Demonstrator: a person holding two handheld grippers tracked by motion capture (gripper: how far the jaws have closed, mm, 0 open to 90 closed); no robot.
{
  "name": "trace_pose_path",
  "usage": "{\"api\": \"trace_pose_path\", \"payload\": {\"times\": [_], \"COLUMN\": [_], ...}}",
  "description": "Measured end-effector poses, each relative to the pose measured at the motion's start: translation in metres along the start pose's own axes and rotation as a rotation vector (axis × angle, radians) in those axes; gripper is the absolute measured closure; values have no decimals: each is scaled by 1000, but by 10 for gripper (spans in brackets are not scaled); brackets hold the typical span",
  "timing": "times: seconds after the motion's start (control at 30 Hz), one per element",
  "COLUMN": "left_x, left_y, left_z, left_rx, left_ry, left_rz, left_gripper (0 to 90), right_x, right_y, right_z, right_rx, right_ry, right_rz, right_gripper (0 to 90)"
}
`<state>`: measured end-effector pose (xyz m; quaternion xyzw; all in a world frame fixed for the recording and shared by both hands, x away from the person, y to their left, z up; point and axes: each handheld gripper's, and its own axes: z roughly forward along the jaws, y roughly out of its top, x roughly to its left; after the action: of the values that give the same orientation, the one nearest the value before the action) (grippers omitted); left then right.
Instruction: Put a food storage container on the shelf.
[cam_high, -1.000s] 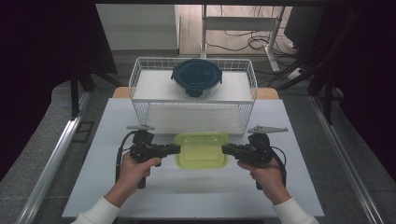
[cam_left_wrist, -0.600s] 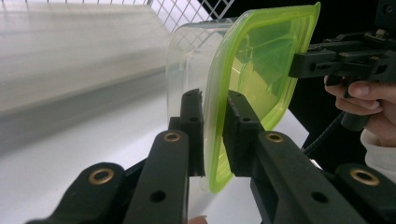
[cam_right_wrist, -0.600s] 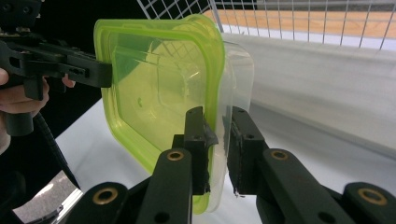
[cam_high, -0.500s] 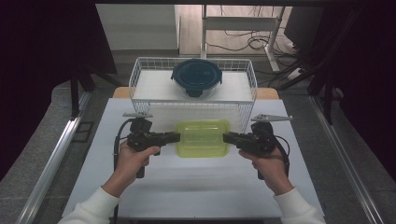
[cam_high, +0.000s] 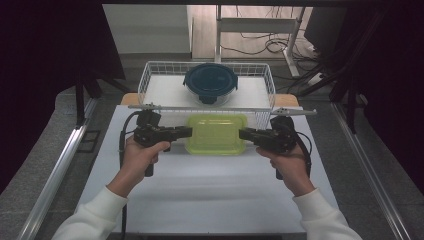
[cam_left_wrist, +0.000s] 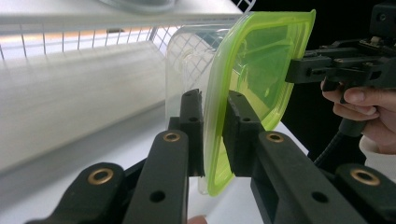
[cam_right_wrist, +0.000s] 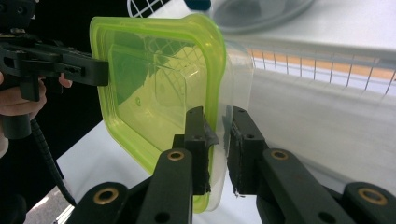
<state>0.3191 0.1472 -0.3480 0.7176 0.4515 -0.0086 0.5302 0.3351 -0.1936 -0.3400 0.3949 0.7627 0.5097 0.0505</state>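
Compared with the high view one second earlier, the clear rectangular plastic container with the lime-green lid (cam_high: 216, 133) has left the white desk (cam_high: 210, 195) and now hangs in the air just in front of the white wire basket (cam_high: 150, 80), close to the basket's front rim. Both grippers have risen with it. The left gripper (cam_high: 186, 132) pinches the container's left edge, with its fingers (cam_left_wrist: 191, 126) closed across the lid rim and the clear wall; the right gripper (cam_high: 245, 134) pinches the opposite edge in the same manner, fingers (cam_right_wrist: 196, 135) clamped on the rim. Judged from this lift, the container is being carried toward the basket, where a round glass container with a dark blue lid (cam_high: 210, 82) already sits. Whether the green lid is fully latched cannot be determined, and the container appears empty, though the tinted lid obscures the interior. The basket's front wall is partly hidden behind the container in the high view. How much free floor remains in the basket beside the round container is hard to make out.
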Motion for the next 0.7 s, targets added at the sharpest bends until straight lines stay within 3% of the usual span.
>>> {"api": "trace_pose_path", "payload": {"times": [0.7], "left_x": [-10], "left_y": [57], "left_z": [-20], "left_rx": [-57], "left_ry": [13], "left_rz": [57], "left_gripper": [795], "right_x": [7], "right_y": [61], "right_z": [-11], "right_rx": [-58], "right_ry": [-5], "right_rz": [-54], "right_gripper": [788]}}
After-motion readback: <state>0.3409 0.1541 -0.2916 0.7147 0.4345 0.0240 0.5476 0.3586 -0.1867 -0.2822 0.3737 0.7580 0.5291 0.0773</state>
